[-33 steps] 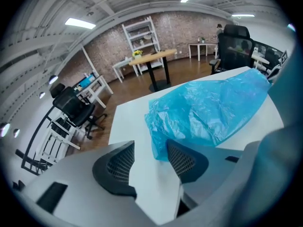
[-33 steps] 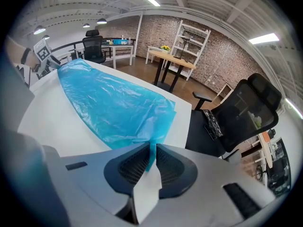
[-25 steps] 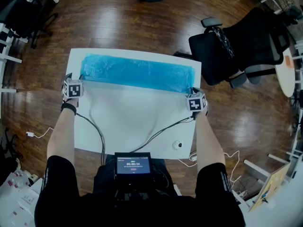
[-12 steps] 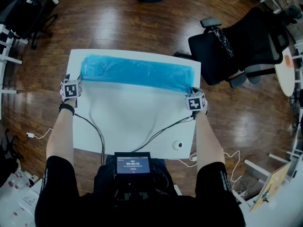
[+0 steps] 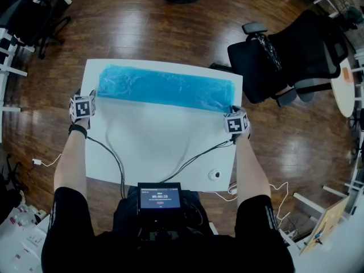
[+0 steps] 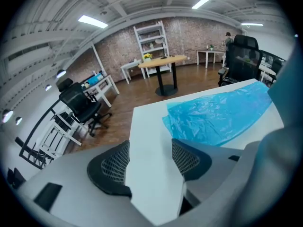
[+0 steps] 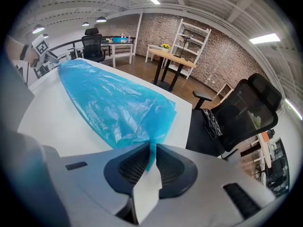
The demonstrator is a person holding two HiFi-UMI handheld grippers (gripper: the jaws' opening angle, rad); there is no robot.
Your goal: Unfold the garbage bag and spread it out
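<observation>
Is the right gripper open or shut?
Shut: the right gripper pinches a corner of the blue garbage bag between its jaws.

Wooden floor [image 5: 142, 27], black office chair [image 5: 296, 56], brick wall [image 6: 189, 32], white shelving [image 6: 154, 42]

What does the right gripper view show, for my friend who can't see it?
The right gripper pinches one corner of a thin blue plastic garbage bag, which lies crinkled in a long strip across a white rectangular table. A black office chair stands beside the table on a brown wooden floor, with a brick wall behind.
</observation>
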